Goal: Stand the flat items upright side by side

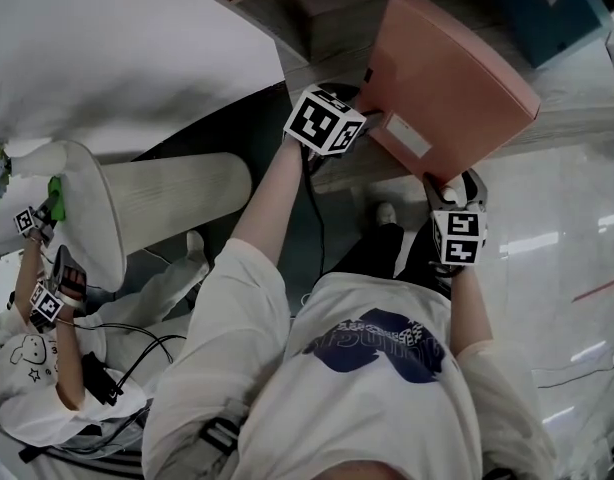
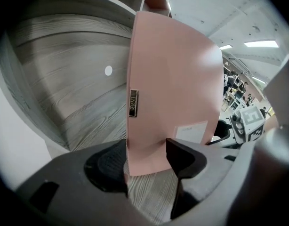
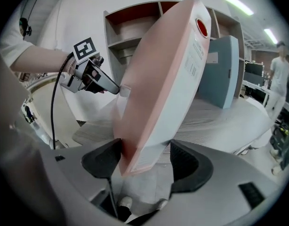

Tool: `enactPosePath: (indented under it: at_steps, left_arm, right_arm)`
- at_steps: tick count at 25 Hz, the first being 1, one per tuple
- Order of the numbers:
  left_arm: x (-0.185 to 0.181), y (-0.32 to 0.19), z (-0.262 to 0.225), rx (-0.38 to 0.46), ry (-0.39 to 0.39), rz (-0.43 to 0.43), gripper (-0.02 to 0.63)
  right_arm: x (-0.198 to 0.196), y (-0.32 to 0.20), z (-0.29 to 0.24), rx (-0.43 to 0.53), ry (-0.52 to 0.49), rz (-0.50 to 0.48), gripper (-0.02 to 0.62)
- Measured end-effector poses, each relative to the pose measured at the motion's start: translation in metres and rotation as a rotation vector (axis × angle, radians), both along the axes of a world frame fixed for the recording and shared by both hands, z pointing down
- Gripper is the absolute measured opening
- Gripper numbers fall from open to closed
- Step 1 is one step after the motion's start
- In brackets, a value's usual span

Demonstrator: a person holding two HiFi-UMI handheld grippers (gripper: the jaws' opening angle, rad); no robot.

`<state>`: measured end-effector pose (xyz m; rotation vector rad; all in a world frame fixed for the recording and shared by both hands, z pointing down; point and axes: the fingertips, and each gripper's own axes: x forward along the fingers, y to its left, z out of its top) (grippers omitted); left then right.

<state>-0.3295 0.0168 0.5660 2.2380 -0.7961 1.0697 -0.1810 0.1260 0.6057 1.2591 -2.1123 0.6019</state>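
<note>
The folder (image 1: 447, 83), pink and boxy, hung tilted in the air above the wood-grain surface (image 3: 229, 121), carried between both hands and not yet set down. The left claw (image 2: 147, 157) was clamped on its lower edge, one pad on the narrow labelled side and the other on the broad face just below a white label. The right claw (image 3: 144, 157) had the bottom corner wedged between its jaws, closed on it from the pink face and the pale spine. Gripping two low points well apart probably gave control of the tilt, so that the folder could be swung up to vertical and lowered onto its bottom edge without twisting.

A blue folder (image 3: 220, 72) already stood upright on the surface just behind, and the spot beside it looked like the likely place for the pink one. That neighbour was also the main thing in the way: a wide swing could knock it over. A shelf (image 3: 135, 27) with a red inside rose behind the surface and limited room at the back.

Further out, a cable (image 1: 315, 218) trailed down from the left hand. A second person (image 1: 37, 368) sat low on the left by a white round table (image 1: 97, 208), well clear of the work.
</note>
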Motion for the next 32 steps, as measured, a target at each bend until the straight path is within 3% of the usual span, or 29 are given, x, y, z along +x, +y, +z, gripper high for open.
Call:
enactPosePath:
  at_steps: [9, 18, 24, 32]
  left_arm:
    - [-0.01, 0.01, -0.001, 0.064, -0.048, -0.059, 0.27]
    - [0.007, 0.043, 0.002, 0.063, 0.008, -0.037, 0.27]
    - [-0.008, 0.046, 0.006, 0.058, 0.03, -0.066, 0.27]
    - [-0.015, 0.038, 0.012, 0.076, 0.019, -0.042, 0.27]
  right_arm:
    - [-0.008, -0.007, 0.0, 0.011, 0.104, -0.027, 0.325]
    - [-0.016, -0.011, 0.001, 0.034, 0.185, -0.043, 0.324]
    - [-0.029, -0.018, -0.006, 0.091, 0.335, -0.1, 0.319]
    - [-0.033, -0.02, -0.003, 0.102, 0.391, -0.18, 0.307]
